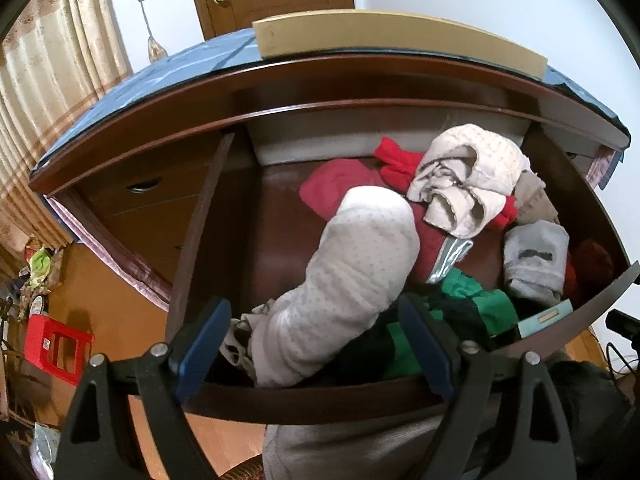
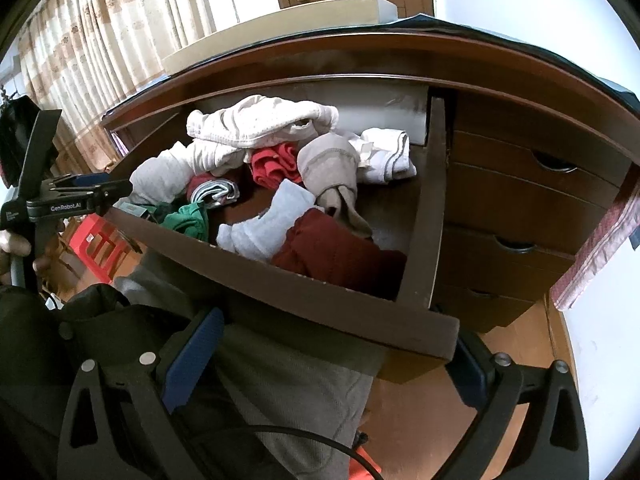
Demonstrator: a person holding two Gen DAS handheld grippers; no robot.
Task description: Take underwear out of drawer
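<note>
The open wooden drawer (image 1: 320, 400) (image 2: 280, 280) is packed with clothes. A rolled white dotted garment (image 1: 352, 280) (image 2: 160, 176) leans against the inside of the drawer's front panel. My left gripper (image 1: 314, 344) hangs over that front edge with its jaws wide; the roll lies between the blue pads (image 1: 204, 340), with a gap showing at the left pad. In the right wrist view the left gripper (image 2: 80, 192) shows at the drawer's left corner. My right gripper (image 2: 332, 364) is open below the drawer front, holding nothing.
The drawer also holds a cream waffle garment (image 1: 468, 176), red cloth (image 1: 332, 192), a grey sock (image 1: 536, 256), green cloth (image 1: 488, 304) and dark red cloth (image 2: 332, 248). Shut drawers (image 2: 520, 208) are on the right. A red stool (image 1: 56, 348) stands on the floor. Grey trousers (image 2: 288, 400) are below.
</note>
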